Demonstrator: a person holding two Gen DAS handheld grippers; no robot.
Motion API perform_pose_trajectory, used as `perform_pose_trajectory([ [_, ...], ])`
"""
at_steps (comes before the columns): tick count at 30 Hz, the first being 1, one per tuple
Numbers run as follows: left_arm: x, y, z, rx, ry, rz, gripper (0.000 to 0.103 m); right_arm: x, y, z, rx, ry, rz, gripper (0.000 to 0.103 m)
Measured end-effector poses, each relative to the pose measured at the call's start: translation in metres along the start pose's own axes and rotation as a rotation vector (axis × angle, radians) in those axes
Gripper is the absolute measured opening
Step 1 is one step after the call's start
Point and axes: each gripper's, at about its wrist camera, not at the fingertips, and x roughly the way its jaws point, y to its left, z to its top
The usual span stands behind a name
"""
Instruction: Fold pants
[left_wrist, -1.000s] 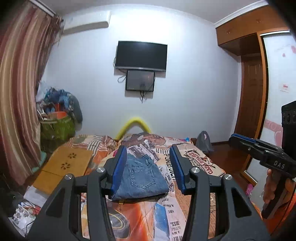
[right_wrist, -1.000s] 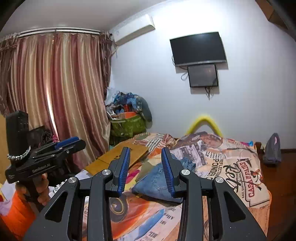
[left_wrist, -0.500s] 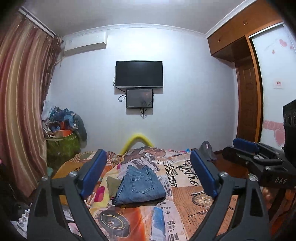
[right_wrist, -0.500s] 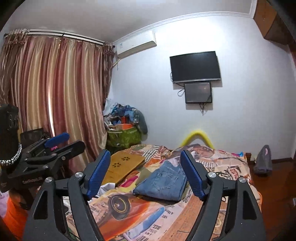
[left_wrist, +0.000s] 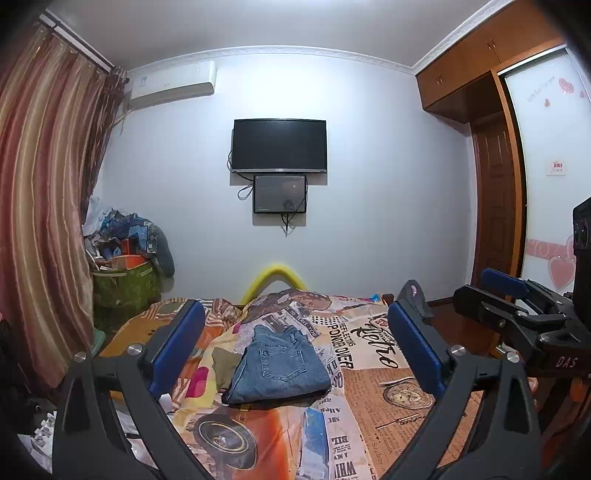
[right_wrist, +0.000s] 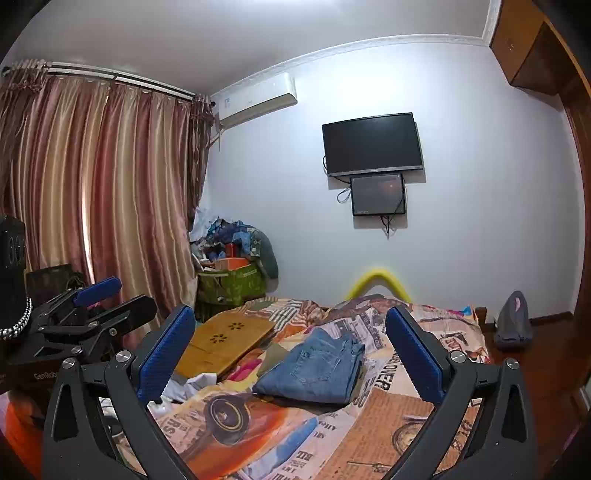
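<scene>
Left gripper (left_wrist: 295, 341): my jaws are spread wide and hold nothing; I hang above the near end of the bed (left_wrist: 388, 406), well back from the cloth.

Right gripper (right_wrist: 290, 343): spread just as wide, also empty, also held off from the bed.

Pants (left_wrist: 279, 363): the blue jeans lie in a compact folded stack in the middle of the printed bedspread, a back pocket facing up, touching neither of my tools. From the right-hand view (right_wrist: 314, 365) the layered edges show on the side nearer the wall.

Stage, as I judge it: the fold looks finished or nearly so; what remains is a tidy-up at most.

Neighbours: an olive cloth (left_wrist: 225, 363) lies just beside the stack, partly tucked under it, and a wooden tray (right_wrist: 225, 341) sits near the curtain side.

Risk one: if I go back in and pinch only the top layer, the stack would peel open.

Risk two: the bedspread is soft and rumpled, so a nudge could slide the layers askew.

Risk three: a low grab could catch the olive cloth too.
</scene>
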Motion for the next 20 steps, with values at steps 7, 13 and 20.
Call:
perform_pose_trajectory([
  [7,0.004,0.001,-0.002,-0.006,0.01,0.011,0.101,0.0,0.002,-0.006,-0.014,0.013,0.0,0.103],
  [13,0.008,0.004,-0.006,-0.018,0.025,0.032,0.102,0.003,0.0,-0.007,-0.012,0.031,0.005,0.103],
  [20,0.029,0.008,-0.025,-0.035,0.105,0.047,0.102,0.024,0.002,-0.02,-0.025,0.096,0.009,0.103],
])
